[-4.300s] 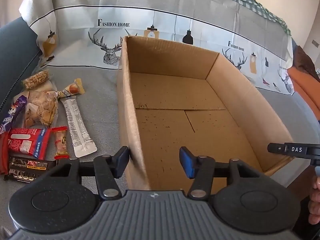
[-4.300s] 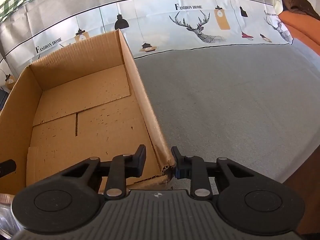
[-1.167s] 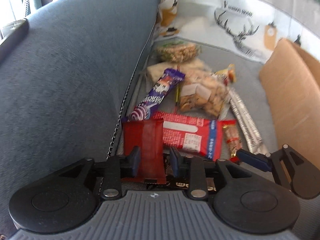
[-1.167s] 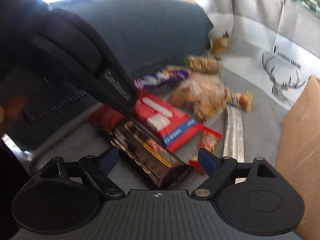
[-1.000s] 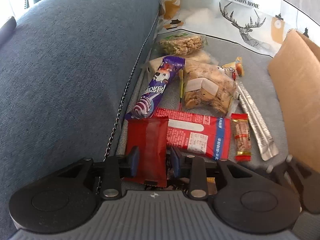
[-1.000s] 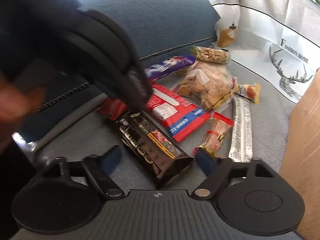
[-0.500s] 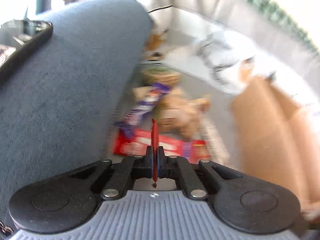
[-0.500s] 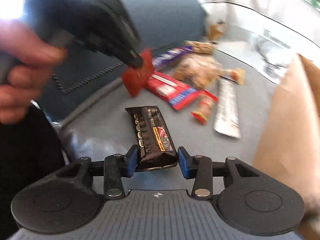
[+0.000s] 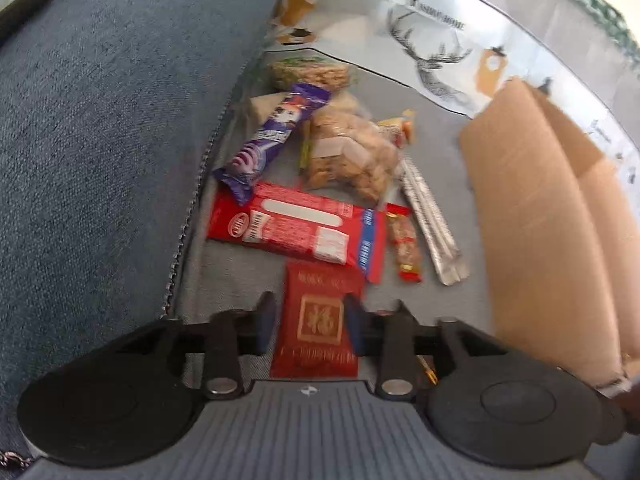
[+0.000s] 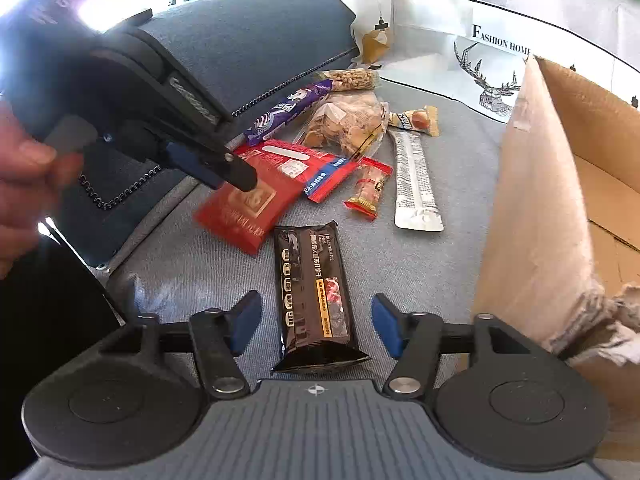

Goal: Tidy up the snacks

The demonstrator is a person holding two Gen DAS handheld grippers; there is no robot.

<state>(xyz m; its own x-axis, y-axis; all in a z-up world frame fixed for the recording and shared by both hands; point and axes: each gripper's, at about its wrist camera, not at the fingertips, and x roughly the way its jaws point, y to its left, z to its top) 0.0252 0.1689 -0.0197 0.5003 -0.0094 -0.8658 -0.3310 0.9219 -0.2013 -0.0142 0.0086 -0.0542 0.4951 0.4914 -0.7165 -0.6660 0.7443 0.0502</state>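
A red packet with a gold character point(image 9: 320, 320) lies flat between the fingers of my left gripper point(image 9: 310, 322). Its jaws are opening and the pads stand just off the packet's edges. From the right wrist view, the left gripper point(image 10: 224, 164) hovers over that red packet point(image 10: 240, 208), held by a hand point(image 10: 20, 168). A black chocolate bar point(image 10: 312, 288) rests on the grey seat between the fingers of my right gripper point(image 10: 316, 328). Those jaws are opening too, with clear gaps on both sides of the bar. The cardboard box point(image 10: 532, 200) stands open to the right.
More snacks lie beyond: a long red pack point(image 9: 296, 228), a purple bar point(image 9: 272, 136), a bag of biscuits point(image 9: 348, 156), a small red candy point(image 9: 406, 244), a silver stick point(image 9: 430, 216) and a nut bar point(image 9: 308, 72). A blue sofa arm point(image 9: 100, 140) rises at left.
The left gripper was shut on the red packet, held edge-on above the seat; now its jaws are apart and the packet lies flat. The right jaws have spread away from the black bar.
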